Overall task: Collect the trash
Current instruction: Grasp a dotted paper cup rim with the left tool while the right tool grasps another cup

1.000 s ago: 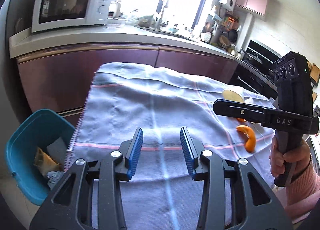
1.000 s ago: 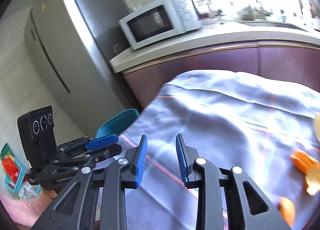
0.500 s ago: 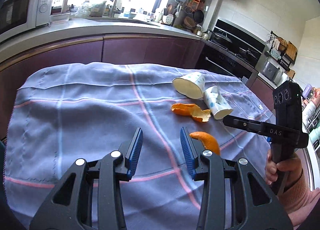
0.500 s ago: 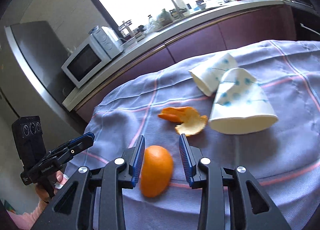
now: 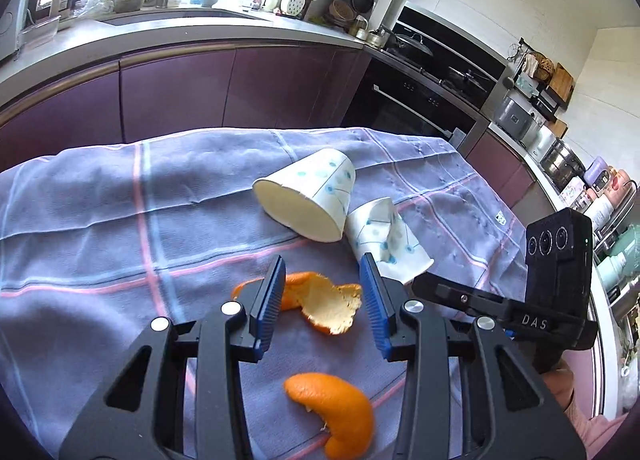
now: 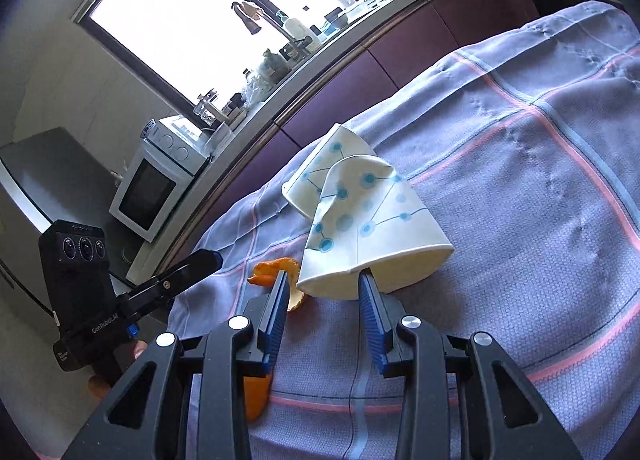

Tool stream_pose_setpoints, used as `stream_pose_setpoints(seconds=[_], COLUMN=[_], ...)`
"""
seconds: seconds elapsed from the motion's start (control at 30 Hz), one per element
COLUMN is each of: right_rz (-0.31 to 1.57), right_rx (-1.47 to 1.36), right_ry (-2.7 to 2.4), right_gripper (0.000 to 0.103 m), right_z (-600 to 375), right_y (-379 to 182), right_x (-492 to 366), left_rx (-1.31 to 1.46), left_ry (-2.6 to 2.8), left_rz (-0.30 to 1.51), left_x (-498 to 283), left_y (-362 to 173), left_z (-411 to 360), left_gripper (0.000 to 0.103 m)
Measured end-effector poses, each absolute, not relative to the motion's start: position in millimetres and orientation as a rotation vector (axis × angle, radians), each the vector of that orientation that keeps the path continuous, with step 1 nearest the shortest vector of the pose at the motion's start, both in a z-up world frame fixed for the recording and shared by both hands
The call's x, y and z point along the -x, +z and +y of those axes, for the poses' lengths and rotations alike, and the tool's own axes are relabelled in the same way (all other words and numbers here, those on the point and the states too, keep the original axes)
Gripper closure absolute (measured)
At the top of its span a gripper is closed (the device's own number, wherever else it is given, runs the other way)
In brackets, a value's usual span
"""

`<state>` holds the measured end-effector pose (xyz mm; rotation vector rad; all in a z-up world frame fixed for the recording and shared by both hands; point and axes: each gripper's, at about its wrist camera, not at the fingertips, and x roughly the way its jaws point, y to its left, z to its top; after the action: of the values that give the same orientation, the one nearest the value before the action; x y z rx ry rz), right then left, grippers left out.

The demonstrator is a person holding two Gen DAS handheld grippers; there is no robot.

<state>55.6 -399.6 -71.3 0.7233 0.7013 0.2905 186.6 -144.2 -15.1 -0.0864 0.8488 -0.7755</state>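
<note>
On the lilac checked cloth lie two dotted paper cups and two pieces of orange peel. My left gripper is open, its fingers on either side of a curled peel without pressing it. A second peel lies nearer, below the fingers. Beyond sit the whole cup on its side and the crushed cup. My right gripper is open, its tips at the rim of the crushed cup, with a peel just left of it. Each gripper shows in the other's view, the right gripper and the left gripper.
Purple cabinets and a counter with a sink run behind the table. An oven stands at the right, a microwave and a fridge at the left. A hand holds the right gripper.
Both views have swung from the table's bin end to the trash. The left gripper now straddles the curled peel. The right gripper moved past the orange peel up to the crushed cup.
</note>
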Motion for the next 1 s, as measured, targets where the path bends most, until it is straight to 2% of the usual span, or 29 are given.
stream_pose_setpoints(seconds=[0.27,0.5,0.63,0.7,0.83,1.0], right_rz=[0.699,0.705,0.702,0.695,0.686,0.671], right_rx=[-0.799,-0.808,-0.799,-0.783,-0.744,-0.699], right_ry=[0.291,0.318,0.328,0.332,0.333,0.343], right_gripper=[0.07,0.082,0.09,0.093,0.099,0.1], right_z=[-415,-417,-417,-417,-413,-406], right_y=[-81,-84,-82,-79,-72,-62], right_x=[-62,-63,-61,-60,-59,-58], left_rx=[0.108,0.173,0.235,0.257,0.258,0.207], left_ry=[-0.797,-0.795,-0.796,-0.795,-0.792,-0.762], left_rz=[0.945,1.035,1.078,1.082,1.057,0.974], left_x=[-230,-260,-274,-276,-272,-252], left_y=[-26,-48,-58,-62,-60,-38], left_z=[-194,-216,-218,-216,-212,-194], left_gripper=[0.065,0.066,0.087,0.093,0.098,0.099])
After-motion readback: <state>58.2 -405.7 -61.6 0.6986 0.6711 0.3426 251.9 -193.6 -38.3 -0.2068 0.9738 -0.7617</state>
